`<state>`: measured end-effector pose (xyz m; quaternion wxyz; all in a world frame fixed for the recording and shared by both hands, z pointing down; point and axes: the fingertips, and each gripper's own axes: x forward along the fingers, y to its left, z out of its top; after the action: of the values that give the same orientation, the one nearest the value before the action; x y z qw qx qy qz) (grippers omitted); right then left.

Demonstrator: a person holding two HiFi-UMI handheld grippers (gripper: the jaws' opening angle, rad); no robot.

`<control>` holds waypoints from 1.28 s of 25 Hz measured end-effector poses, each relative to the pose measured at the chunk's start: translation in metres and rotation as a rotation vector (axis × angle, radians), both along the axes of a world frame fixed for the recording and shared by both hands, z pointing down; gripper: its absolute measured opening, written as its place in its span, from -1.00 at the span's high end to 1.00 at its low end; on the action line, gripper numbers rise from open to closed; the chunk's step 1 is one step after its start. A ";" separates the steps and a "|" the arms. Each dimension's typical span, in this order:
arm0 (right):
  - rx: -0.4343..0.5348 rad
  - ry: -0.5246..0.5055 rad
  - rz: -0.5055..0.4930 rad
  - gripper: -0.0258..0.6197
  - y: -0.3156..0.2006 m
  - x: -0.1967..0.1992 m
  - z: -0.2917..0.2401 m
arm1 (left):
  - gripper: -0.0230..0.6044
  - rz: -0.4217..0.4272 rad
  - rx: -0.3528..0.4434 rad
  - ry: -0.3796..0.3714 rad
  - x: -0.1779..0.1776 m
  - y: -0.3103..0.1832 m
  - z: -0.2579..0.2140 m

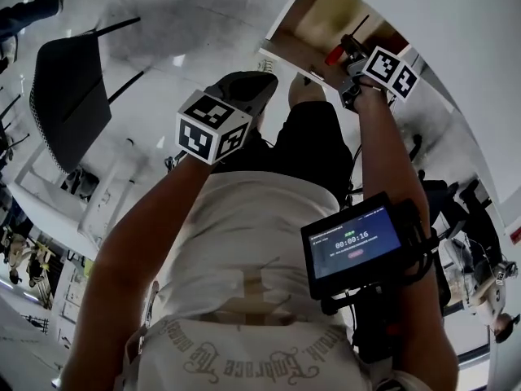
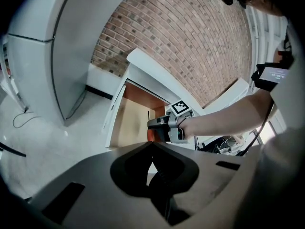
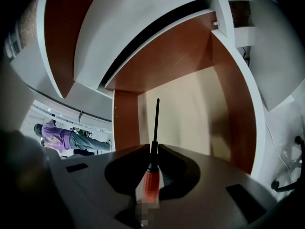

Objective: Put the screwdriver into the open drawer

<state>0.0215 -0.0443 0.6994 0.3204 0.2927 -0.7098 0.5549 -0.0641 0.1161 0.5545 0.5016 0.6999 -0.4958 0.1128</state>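
The right gripper (image 3: 154,152) is clenched on the red-handled screwdriver (image 3: 151,178) where handle meets shaft. The black shaft points toward 12 o'clock, above the beige floor of the open drawer (image 3: 200,109) — at 1 o'clock in the head view. The left gripper (image 2: 152,143), jaws pressed together on nothing, hangs well apart from the drawer.

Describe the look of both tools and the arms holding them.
The left tool and right tool are dark grey, smooth shells with slotted tops. The left tool's cube and the right tool's cube are white with black square markers. Forearms are bare; the shirt is pale and short-sleeved.
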 end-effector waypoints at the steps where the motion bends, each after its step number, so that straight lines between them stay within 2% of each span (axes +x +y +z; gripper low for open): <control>1: 0.000 0.004 0.001 0.72 0.000 0.001 0.001 | 0.86 -0.002 -0.003 0.001 0.002 0.002 0.000; 9: -0.014 0.051 0.025 0.72 0.001 0.016 0.019 | 0.86 0.006 -0.029 0.002 0.019 0.017 -0.002; 19: -0.010 0.117 -0.045 0.72 -0.008 -0.002 0.080 | 0.86 -0.037 -0.060 0.031 -0.001 0.014 0.046; 32: -0.002 0.185 -0.100 0.72 0.000 -0.002 0.098 | 0.86 -0.063 -0.070 0.038 -0.005 0.024 0.052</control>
<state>0.0190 -0.0439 0.7978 0.4122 0.3066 -0.6901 0.5097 -0.0688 0.1398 0.6062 0.5382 0.6682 -0.5037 0.1009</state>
